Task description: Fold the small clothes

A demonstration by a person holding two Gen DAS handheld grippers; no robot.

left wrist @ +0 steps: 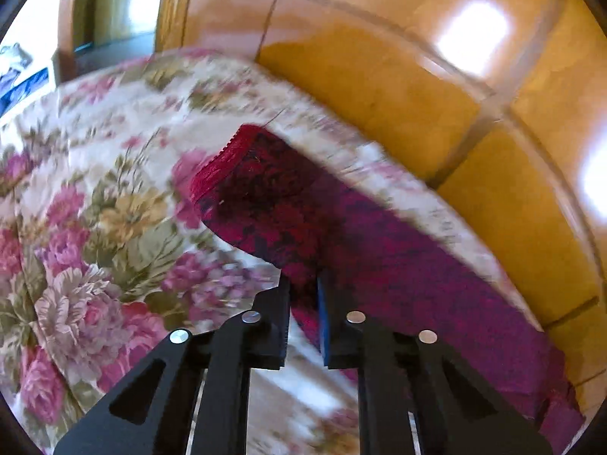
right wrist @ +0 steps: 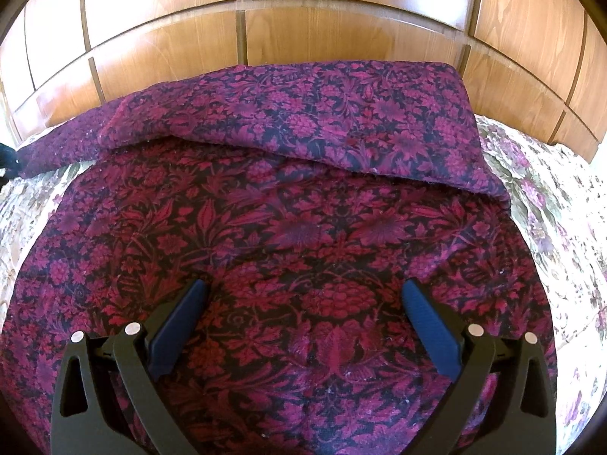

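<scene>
We are pinching the red-patterned cloth (left wrist: 288, 204) in the left claw (left wrist: 303, 322); its jaws are closed on a fold of fabric near the cloth's edge. The right claw (right wrist: 303, 326) is hanging wide open over the cloth's middle, gripping nothing. The cloth is lying spread on the floral bedspread (left wrist: 114, 197), its far strip (right wrist: 303, 113) already turned over by the wooden headboard (right wrist: 303, 19). Both claws are angling downward. To fold cleanly, we are judging the pinch should carry across low, keeping edges aligned.
</scene>
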